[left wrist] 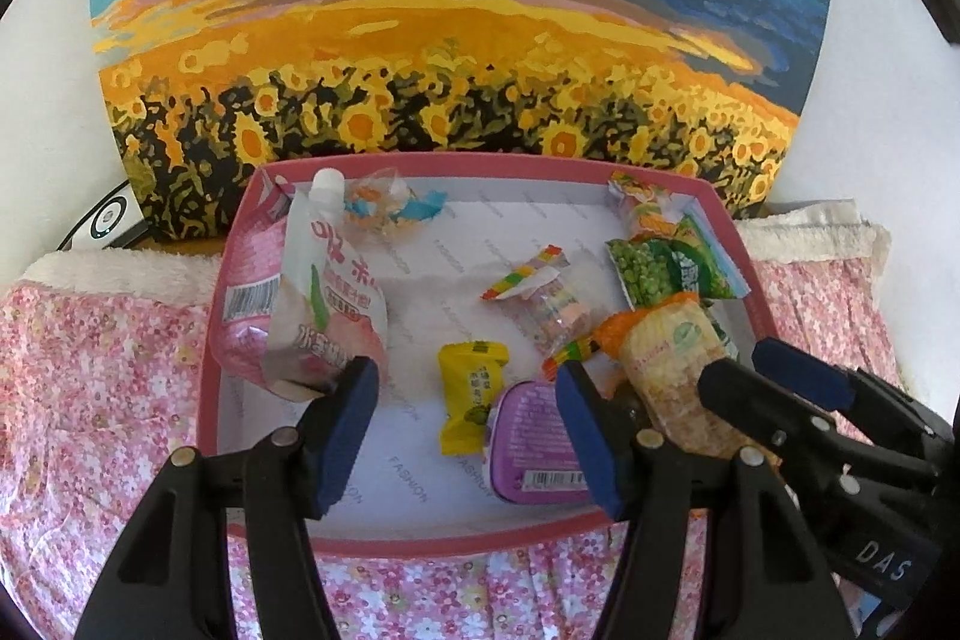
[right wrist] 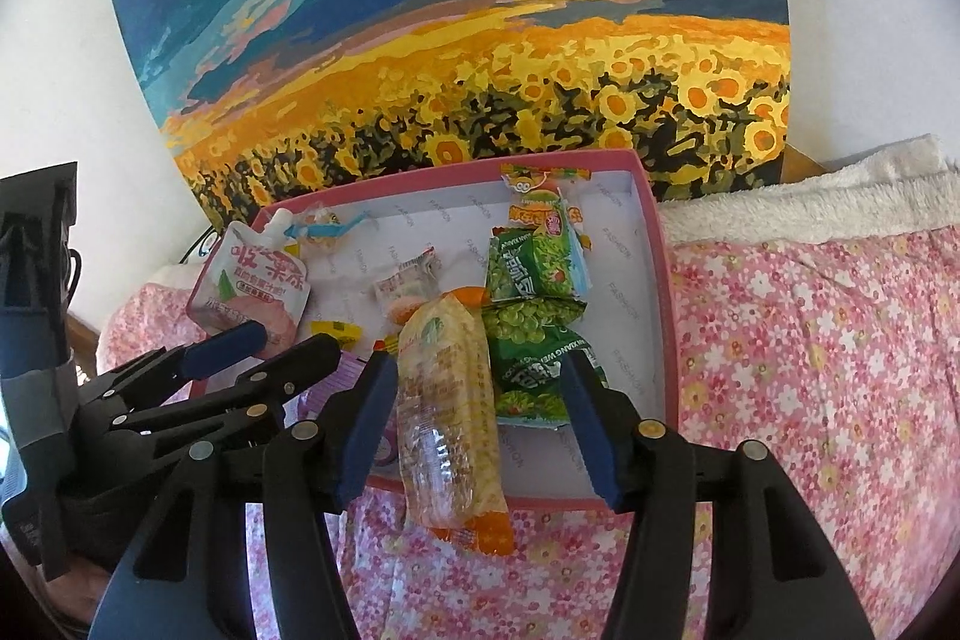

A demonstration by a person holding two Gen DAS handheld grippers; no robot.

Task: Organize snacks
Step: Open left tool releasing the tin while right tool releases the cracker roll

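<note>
- The right claw [right wrist: 474, 394] stands open around the yellow cracker pack [right wrist: 447, 412], apparently just set into the pink tray [right wrist: 660, 316].
- The left claw [left wrist: 468, 430] hangs open, empty, over the purple tin [left wrist: 528, 442].

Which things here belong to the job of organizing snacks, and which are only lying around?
Belong to the job:
- pink box
- rice cracker pack
- green pea packets
- peach jelly pouch
- yellow candy
- purple jelly cup
- left gripper, right gripper

Only lying around:
- sunflower painting
- floral cloth
- white towel
</note>
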